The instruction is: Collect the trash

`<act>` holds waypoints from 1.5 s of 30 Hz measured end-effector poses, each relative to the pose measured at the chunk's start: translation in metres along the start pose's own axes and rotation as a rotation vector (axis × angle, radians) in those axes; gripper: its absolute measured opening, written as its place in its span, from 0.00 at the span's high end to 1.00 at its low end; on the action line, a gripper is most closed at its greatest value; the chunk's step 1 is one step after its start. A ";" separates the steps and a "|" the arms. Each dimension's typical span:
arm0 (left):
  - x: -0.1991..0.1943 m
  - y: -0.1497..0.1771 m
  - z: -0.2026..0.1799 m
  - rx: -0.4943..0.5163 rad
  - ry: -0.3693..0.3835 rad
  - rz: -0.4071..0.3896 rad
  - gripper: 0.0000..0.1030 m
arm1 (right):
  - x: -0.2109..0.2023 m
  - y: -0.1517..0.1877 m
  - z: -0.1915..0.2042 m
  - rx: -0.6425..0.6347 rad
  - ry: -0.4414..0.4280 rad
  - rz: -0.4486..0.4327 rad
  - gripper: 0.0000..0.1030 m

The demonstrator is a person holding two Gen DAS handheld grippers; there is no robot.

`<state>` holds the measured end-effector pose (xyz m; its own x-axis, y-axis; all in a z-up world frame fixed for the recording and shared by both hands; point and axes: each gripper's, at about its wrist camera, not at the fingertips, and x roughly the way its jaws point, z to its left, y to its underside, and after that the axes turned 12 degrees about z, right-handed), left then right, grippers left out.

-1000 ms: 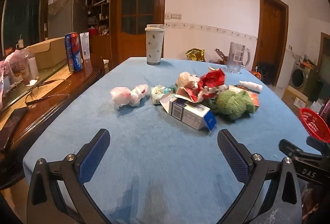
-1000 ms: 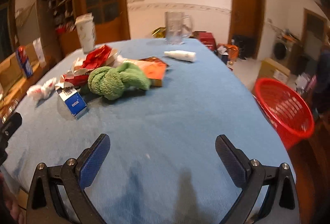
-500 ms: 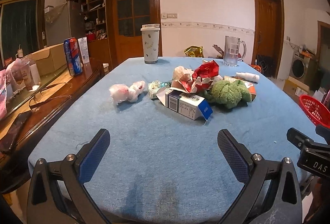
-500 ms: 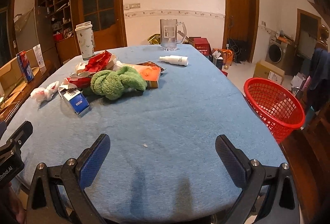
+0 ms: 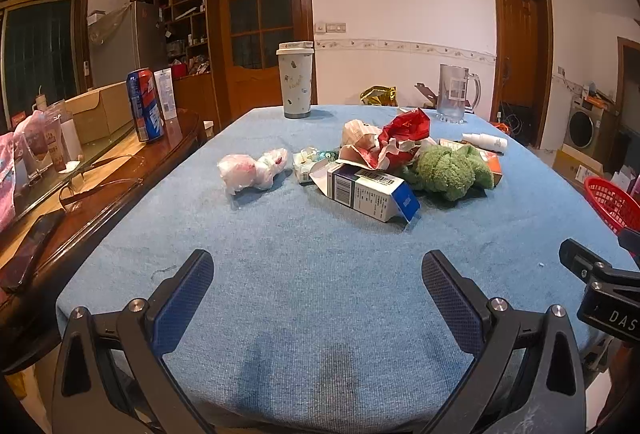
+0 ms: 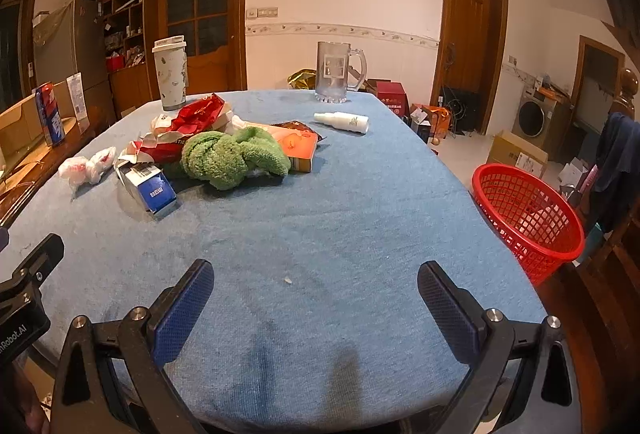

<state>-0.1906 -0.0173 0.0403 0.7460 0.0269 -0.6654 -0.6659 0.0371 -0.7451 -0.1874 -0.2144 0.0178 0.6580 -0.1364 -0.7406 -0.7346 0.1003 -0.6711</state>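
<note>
Both grippers hang over the near edge of a table [image 5: 320, 274] covered in blue cloth, each with its jaws spread wide and nothing between them. The left gripper [image 5: 318, 286] faces the litter from the near left; the right gripper [image 6: 316, 290] sits beside it, well short of the pile.

The trash lies in a loose heap past the middle of the table. Nearest is a white and blue carton [image 5: 370, 192] on its side, one flap open. Behind it is a crumpled red wrapper [image 5: 404, 132] on torn paper, and to its right a green cloth [image 5: 450, 168] partly covering an orange box [image 6: 302, 148]. A balled pink and white bag [image 5: 252, 170] lies apart on the left, with a small crushed packet [image 5: 306, 164] between it and the carton; its print is too small to read.

Farther back stand a lidded cup [image 5: 296, 78] and a glass mug [image 6: 338, 72], and a white bottle [image 6: 344, 122] lies on its side near the mug.

A red basket [image 6: 528, 214] sits off the right edge of the table, lower than the tabletop. A soda can [image 5: 145, 104] stands on the wooden counter to the left.
</note>
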 end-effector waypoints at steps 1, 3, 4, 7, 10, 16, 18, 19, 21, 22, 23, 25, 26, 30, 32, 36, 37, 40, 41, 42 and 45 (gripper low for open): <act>0.000 0.000 0.000 0.000 0.000 0.000 0.00 | 0.000 0.000 0.000 -0.001 0.000 0.000 0.00; 0.000 0.001 0.000 0.001 0.000 0.004 0.00 | 0.000 0.001 0.000 -0.004 -0.001 0.002 0.00; 0.001 0.001 0.000 0.001 0.001 0.007 0.00 | 0.000 0.001 0.001 -0.005 -0.001 0.003 0.00; 0.001 0.001 0.000 0.003 0.001 0.010 0.00 | 0.001 0.001 0.000 -0.005 -0.001 0.008 0.00; 0.001 0.001 0.000 0.003 0.002 0.011 0.00 | 0.001 0.001 0.001 -0.006 0.000 0.008 0.00; 0.005 0.002 0.001 0.004 0.006 0.020 0.00 | 0.002 0.001 0.002 -0.011 -0.001 0.010 0.00; 0.005 0.002 0.001 0.003 0.007 0.022 0.00 | 0.002 0.002 0.003 -0.011 -0.001 0.011 0.00; 0.005 0.002 0.001 0.003 0.007 0.023 0.00 | 0.002 0.002 0.003 -0.011 -0.002 0.012 0.00; 0.005 0.003 0.002 0.003 0.007 0.023 0.00 | 0.002 0.002 0.003 -0.011 -0.001 0.011 0.00; 0.005 0.002 0.001 0.004 0.007 0.022 0.00 | 0.002 0.002 0.003 -0.011 -0.001 0.011 0.00; 0.005 0.002 0.001 0.004 0.007 0.022 0.00 | 0.002 0.001 0.003 -0.011 -0.001 0.012 0.00; 0.005 0.002 0.001 0.004 0.008 0.023 0.00 | 0.002 0.001 0.003 -0.012 0.000 0.011 0.00; 0.005 0.002 0.001 0.004 0.007 0.023 0.00 | 0.002 0.001 0.003 -0.013 0.000 0.012 0.00; 0.006 0.003 0.002 0.003 0.009 0.026 0.00 | 0.002 0.001 0.004 -0.015 -0.001 0.012 0.01; 0.007 0.003 0.002 0.004 0.009 0.026 0.00 | 0.002 0.001 0.004 -0.015 -0.001 0.013 0.01; 0.007 0.003 0.002 0.004 0.009 0.027 0.00 | 0.002 0.001 0.004 -0.016 -0.002 0.014 0.01; 0.007 0.003 0.002 0.004 0.009 0.027 0.00 | 0.002 0.001 0.004 -0.016 -0.003 0.014 0.01; 0.007 0.003 0.002 0.004 0.009 0.027 0.00 | 0.003 0.002 0.006 -0.019 -0.004 0.016 0.01; 0.008 0.003 0.002 0.003 0.009 0.028 0.00 | 0.004 0.002 0.006 -0.019 -0.006 0.017 0.01; 0.008 0.003 0.001 0.004 0.010 0.030 0.00 | 0.004 0.002 0.006 -0.020 -0.007 0.018 0.01; 0.009 0.004 0.001 0.005 0.010 0.032 0.00 | 0.005 0.002 0.006 -0.022 -0.008 0.021 0.01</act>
<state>-0.1863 -0.0157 0.0312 0.7241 0.0182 -0.6895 -0.6896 0.0412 -0.7231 -0.1851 -0.2084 0.0124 0.6439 -0.1268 -0.7546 -0.7514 0.0811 -0.6548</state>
